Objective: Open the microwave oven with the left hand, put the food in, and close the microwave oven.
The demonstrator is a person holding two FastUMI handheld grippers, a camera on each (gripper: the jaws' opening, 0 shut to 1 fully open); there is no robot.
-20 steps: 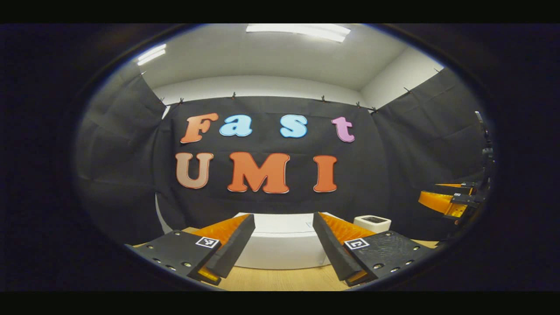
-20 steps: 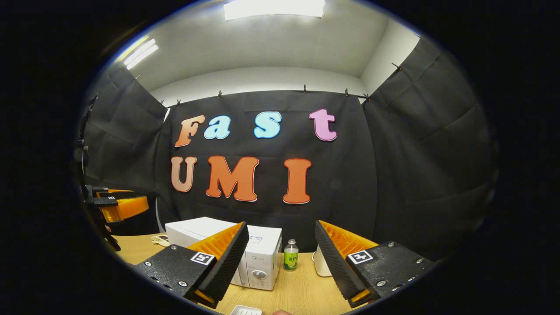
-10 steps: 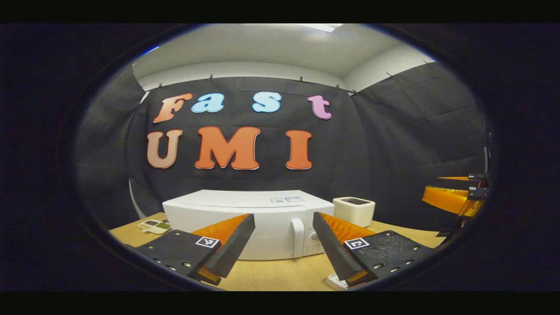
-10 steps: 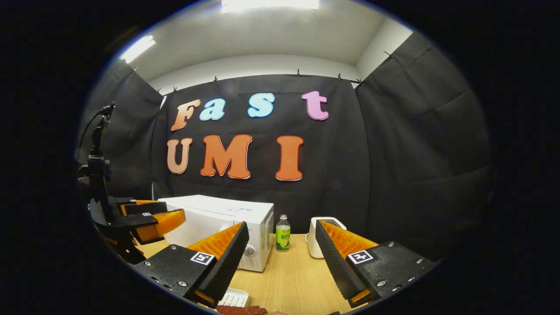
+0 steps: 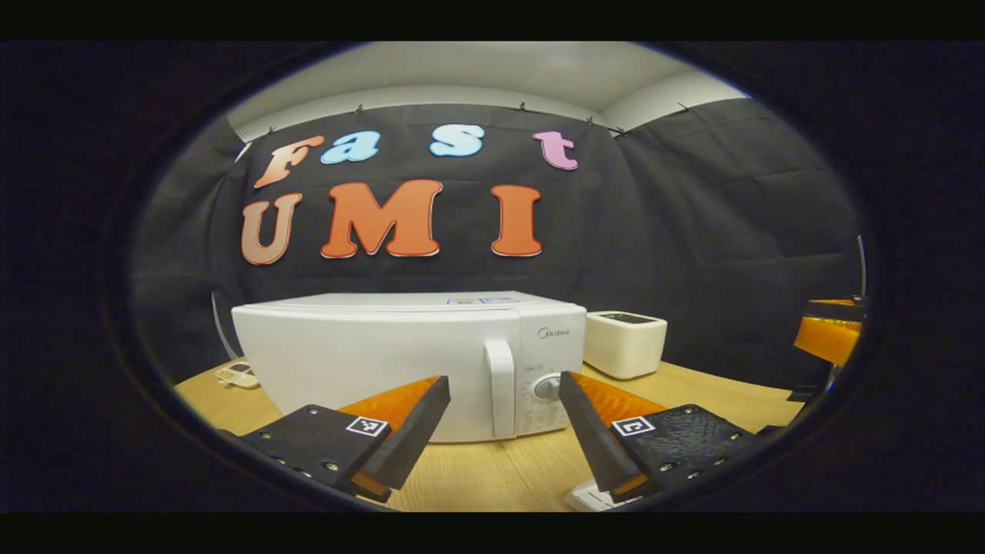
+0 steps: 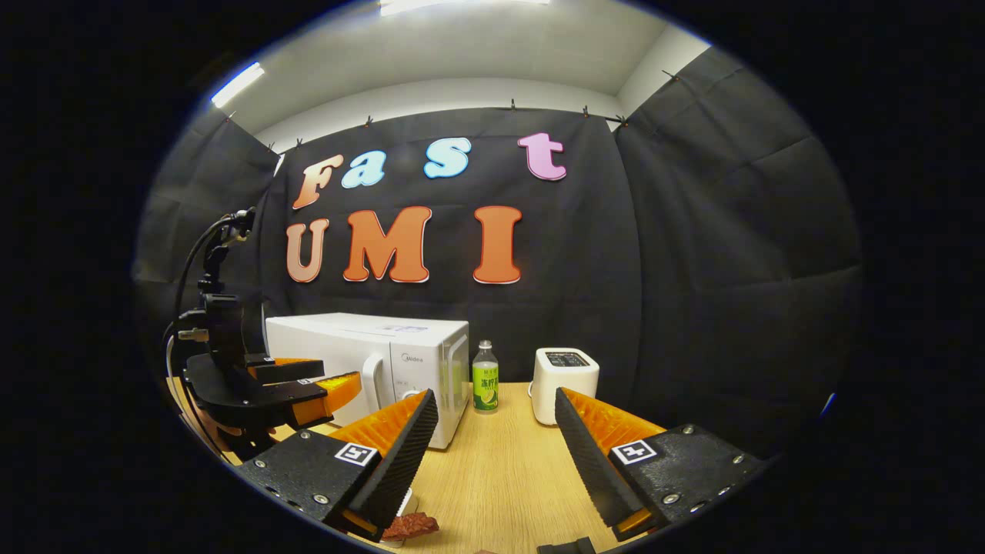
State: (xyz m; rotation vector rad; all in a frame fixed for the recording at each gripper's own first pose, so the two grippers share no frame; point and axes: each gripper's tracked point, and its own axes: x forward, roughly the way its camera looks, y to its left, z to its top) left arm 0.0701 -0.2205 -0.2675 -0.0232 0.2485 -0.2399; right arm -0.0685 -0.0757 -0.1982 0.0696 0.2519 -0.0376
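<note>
White plastic microwave (image 5: 400, 369) sits shut on the table, near my left gripper (image 5: 504, 419) (jaws spread, empty). Its stiff upright handle (image 5: 500, 388) looks like the best hold.

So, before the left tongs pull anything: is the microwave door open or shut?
Shut. The microwave door sits flush with its front, and its handle is untouched.

Left hand-held gripper (image 5: 504, 385) and right hand-held gripper (image 6: 496, 400), 2 wedge-shaped ribbed fingers each, screwed black plates, square markers, black cables
</note>
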